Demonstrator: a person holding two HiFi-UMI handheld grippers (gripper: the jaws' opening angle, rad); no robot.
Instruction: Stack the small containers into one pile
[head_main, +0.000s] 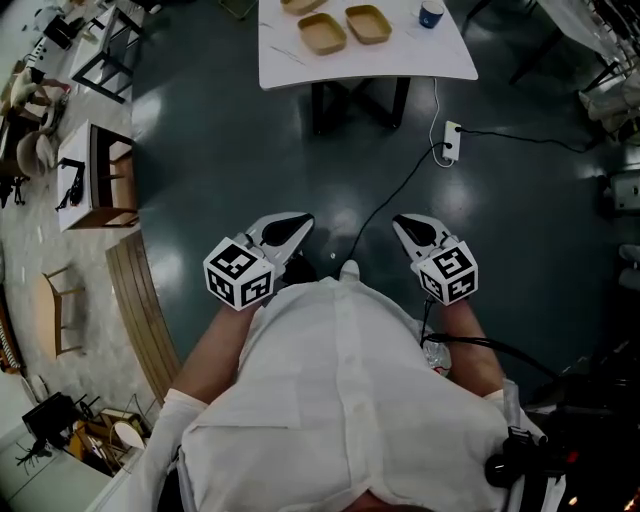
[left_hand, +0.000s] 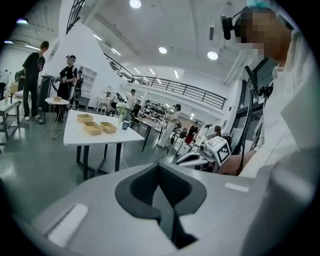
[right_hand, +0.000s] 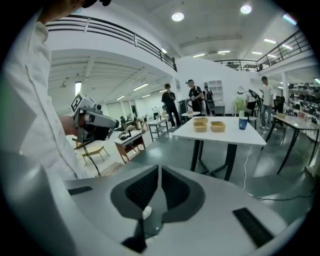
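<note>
Three shallow tan containers (head_main: 322, 34) lie side by side on a white table (head_main: 400, 62) far ahead of me; they also show small as containers (left_hand: 93, 128) in the left gripper view and containers (right_hand: 218, 126) in the right gripper view. Both grippers hang close to the person's chest over the dark floor, well short of the table. My left gripper (head_main: 298, 227) is shut with nothing in it, its jaws meeting in a thin line (left_hand: 159, 176). My right gripper (head_main: 404, 226) is also shut and empty (right_hand: 159, 176).
A blue cup (head_main: 431, 12) stands on the table's right part. A power strip (head_main: 452, 140) with a black cable lies on the floor between me and the table. A small wooden desk (head_main: 95, 180) stands at left. Several people (left_hand: 66, 86) stand in the hall behind the table.
</note>
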